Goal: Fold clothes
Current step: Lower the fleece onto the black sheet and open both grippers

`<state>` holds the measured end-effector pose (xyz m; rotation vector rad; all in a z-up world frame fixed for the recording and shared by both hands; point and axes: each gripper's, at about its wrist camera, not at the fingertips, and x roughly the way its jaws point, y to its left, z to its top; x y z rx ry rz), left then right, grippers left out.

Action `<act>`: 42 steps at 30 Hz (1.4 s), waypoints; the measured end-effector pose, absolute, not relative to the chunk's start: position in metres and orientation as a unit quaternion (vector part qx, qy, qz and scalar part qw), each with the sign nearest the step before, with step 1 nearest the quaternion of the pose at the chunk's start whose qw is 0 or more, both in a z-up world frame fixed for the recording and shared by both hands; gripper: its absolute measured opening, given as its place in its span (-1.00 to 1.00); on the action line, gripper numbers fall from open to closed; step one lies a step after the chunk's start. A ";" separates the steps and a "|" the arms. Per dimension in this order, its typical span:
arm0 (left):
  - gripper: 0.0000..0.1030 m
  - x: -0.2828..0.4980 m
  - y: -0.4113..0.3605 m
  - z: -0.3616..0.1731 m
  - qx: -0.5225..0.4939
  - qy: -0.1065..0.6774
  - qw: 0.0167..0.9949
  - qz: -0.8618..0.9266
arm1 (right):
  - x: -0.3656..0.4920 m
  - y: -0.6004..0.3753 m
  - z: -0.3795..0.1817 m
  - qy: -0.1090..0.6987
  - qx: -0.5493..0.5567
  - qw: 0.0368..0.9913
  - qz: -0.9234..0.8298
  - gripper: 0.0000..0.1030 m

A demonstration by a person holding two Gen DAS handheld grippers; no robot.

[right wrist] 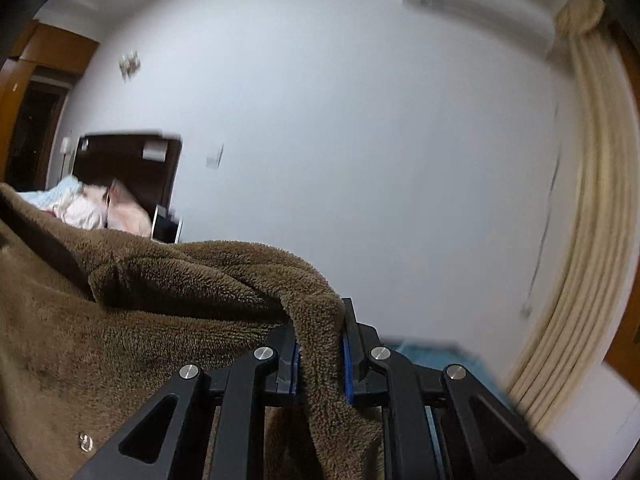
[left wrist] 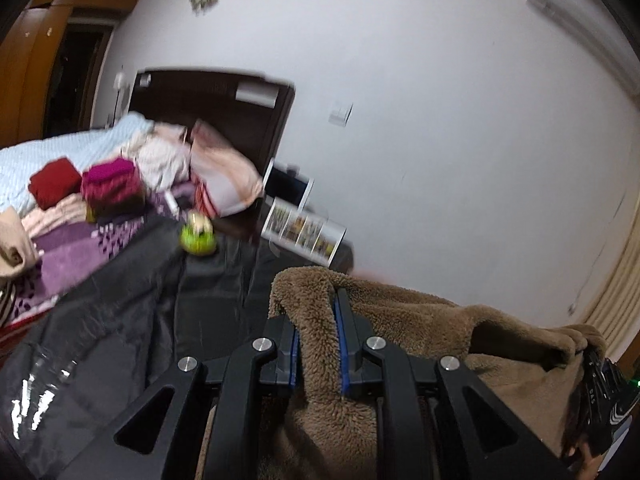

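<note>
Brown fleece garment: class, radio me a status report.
Left gripper shut on brown fleece garment. Right gripper shut on it too, garment lifted. Nothing blocking; black sheet beneath.

There was one brown fleece garment (left wrist: 400, 320), held by two grippers, the left gripper (left wrist: 318, 344) and the right gripper (right wrist: 320, 352). On the bed (left wrist: 72, 256) lay two folded piles, one red (left wrist: 54, 182), one magenta (left wrist: 112, 186), and one green toy (left wrist: 199, 236).

Dark headboard (left wrist: 208, 116), green toy (left wrist: 199, 236) on black sheet (left wrist: 120, 300), air conditioner (right wrist: 476, 8), cream curtain (right wrist: 580, 240)
</note>
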<state>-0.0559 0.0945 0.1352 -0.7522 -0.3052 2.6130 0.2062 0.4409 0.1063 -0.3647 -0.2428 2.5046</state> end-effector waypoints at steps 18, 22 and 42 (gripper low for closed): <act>-0.07 -0.105 0.139 0.032 -0.377 -0.038 0.172 0.909 | 0.131 0.480 0.012 -0.054 -0.330 0.239 0.912 0.09; 0.25 -0.108 0.143 0.018 -0.387 -0.027 0.167 0.906 | 0.144 0.475 0.025 -0.064 -0.297 0.255 0.918 0.59; 0.47 -0.109 0.149 0.005 -0.392 -0.010 0.174 0.903 | 0.061 0.469 0.033 -0.029 -0.421 0.135 0.897 0.59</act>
